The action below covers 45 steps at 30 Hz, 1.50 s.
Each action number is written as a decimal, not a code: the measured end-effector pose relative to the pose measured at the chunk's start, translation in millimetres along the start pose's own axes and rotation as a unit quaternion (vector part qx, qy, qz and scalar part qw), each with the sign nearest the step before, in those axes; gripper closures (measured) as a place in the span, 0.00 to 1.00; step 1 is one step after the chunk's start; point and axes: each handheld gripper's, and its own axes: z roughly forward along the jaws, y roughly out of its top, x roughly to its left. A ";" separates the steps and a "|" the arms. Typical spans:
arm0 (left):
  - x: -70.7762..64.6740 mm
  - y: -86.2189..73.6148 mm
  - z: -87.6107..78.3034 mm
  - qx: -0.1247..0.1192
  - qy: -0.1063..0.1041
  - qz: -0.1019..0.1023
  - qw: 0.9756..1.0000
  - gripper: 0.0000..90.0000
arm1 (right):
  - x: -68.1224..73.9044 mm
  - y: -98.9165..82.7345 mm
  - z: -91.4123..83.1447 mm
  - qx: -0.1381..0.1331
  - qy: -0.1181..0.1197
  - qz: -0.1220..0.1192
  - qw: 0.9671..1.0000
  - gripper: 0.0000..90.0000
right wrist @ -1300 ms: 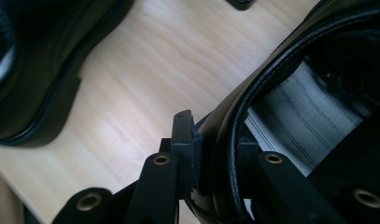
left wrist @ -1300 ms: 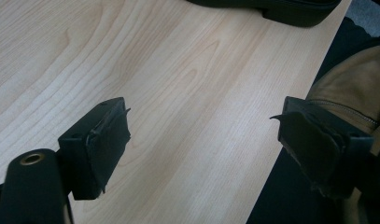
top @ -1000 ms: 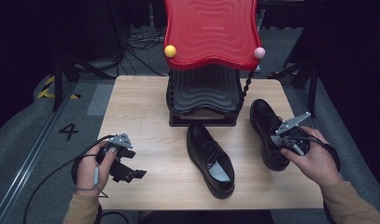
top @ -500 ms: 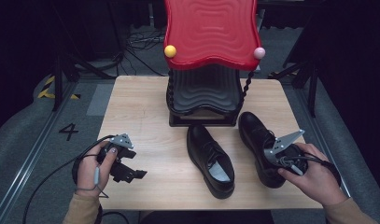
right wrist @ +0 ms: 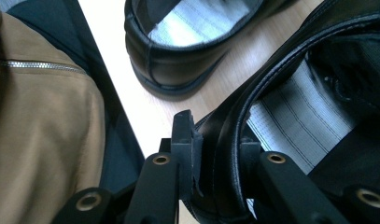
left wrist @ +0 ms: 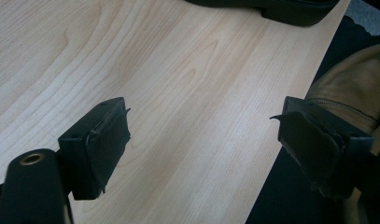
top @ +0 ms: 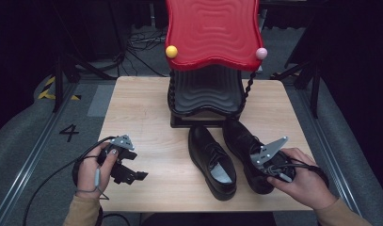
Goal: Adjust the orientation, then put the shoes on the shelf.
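Two black leather shoes lie side by side on the wooden table (top: 142, 108), toes toward the rack. The left shoe (top: 212, 160) lies free; its heel end also appears in the right gripper view (right wrist: 187, 46). My right gripper (top: 267, 172) is shut on the rear collar of the right shoe (top: 243, 139); in the right gripper view the gripper (right wrist: 215, 154) has one pad outside the leather rim and one inside, over the striped insole of that shoe (right wrist: 309, 107). My left gripper (top: 132, 174) hovers open over the near left of the table, nothing between its pads (left wrist: 101, 140).
A shoe rack stands at the back centre, with a red wavy top (top: 211, 33) over a black wavy shelf (top: 205, 92), and a yellow ball (top: 171, 52) and pink ball (top: 261, 53) on its corners. Bare wood (left wrist: 178, 70) lies under the left gripper. Cables trail off the near left.
My right hand has carried the right shoe leftward across the table, bringing it close beside the other shoe. The left hand and the left shoe have stayed put.
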 end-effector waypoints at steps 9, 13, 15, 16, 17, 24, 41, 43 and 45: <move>1.3 -1.7 -1.8 -0.003 -0.002 -0.002 1.000 0.19 | -8.4 16.4 25.8 0.004 -0.006 -0.019 1.000 0.84; 2.0 -2.5 -2.3 -0.003 -0.001 -0.004 1.000 0.19 | -10.3 19.1 39.6 0.019 -0.027 -0.017 0.999 0.84; 1.9 -2.3 -2.5 -0.004 0.000 -0.003 1.000 0.19 | -11.7 18.8 49.6 0.025 -0.027 -0.017 0.999 0.84; 1.8 -2.2 -2.6 -0.003 -0.001 -0.003 1.000 0.19 | -11.8 18.5 52.3 0.024 -0.025 -0.016 0.999 0.84; 1.6 -2.1 -2.6 -0.004 0.000 -0.003 1.000 0.19 | -11.4 18.1 54.9 0.020 -0.027 -0.018 0.999 0.84; 1.6 -1.1 -0.1 0.000 -0.004 -0.002 1.000 0.19 | -6.3 19.0 59.6 0.016 -0.024 -0.032 0.999 0.83; 1.5 0.5 -0.2 -0.002 -0.004 -0.002 1.000 0.19 | -7.9 15.4 48.0 -0.006 0.002 -0.004 1.000 0.69; 1.7 0.6 -0.3 -0.001 -0.002 -0.001 1.000 0.19 | -7.9 15.7 43.9 -0.007 0.001 0.003 1.000 0.66; 1.5 1.2 -1.0 -0.003 -0.002 0.001 1.000 0.19 | -8.0 16.3 39.7 -0.013 0.000 0.011 1.000 0.64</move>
